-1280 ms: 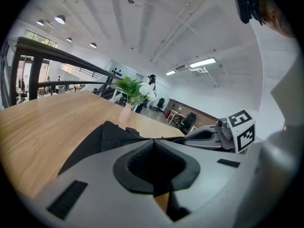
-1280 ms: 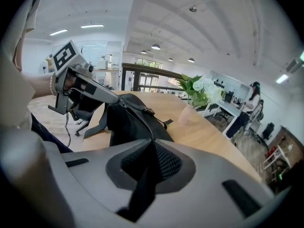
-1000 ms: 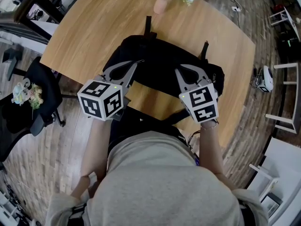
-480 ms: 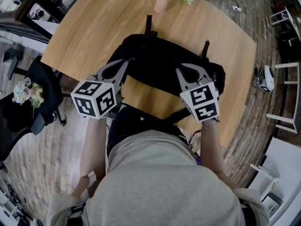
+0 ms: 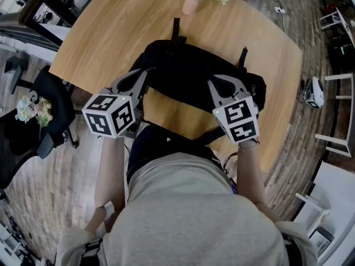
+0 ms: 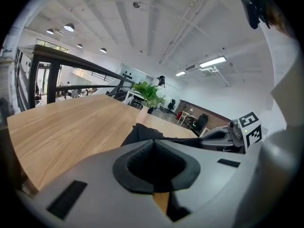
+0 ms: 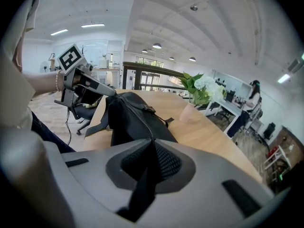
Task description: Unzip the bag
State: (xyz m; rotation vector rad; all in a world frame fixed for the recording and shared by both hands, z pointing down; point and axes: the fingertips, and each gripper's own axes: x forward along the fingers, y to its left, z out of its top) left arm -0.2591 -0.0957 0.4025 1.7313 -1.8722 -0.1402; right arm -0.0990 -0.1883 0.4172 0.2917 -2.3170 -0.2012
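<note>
A black bag (image 5: 194, 71) lies across the wooden table (image 5: 111, 32). My left gripper (image 5: 145, 72) is at the bag's left end with its jaws shut; a thin dark piece, apparently the zipper pull, is pinched between them. In the left gripper view the bag (image 6: 142, 133) stretches from the closed jaws toward the right gripper (image 6: 228, 137). My right gripper (image 5: 213, 83) is shut on a black strap of the bag near its right end. In the right gripper view the strap (image 7: 140, 189) runs through the jaws, and the zipper line (image 7: 142, 120) leads along the bag's top to the left gripper (image 7: 88, 82).
A pink vase with white flowers (image 5: 191, 3) stands at the table's far edge behind the bag. A black office chair (image 5: 50, 110) is left of the table, white stools (image 5: 338, 115) on the right. The person stands against the table's near edge.
My left gripper has slid leftward along the bag, toward its left end, with its jaws still shut. The right gripper and the bag's right end have stayed put.
</note>
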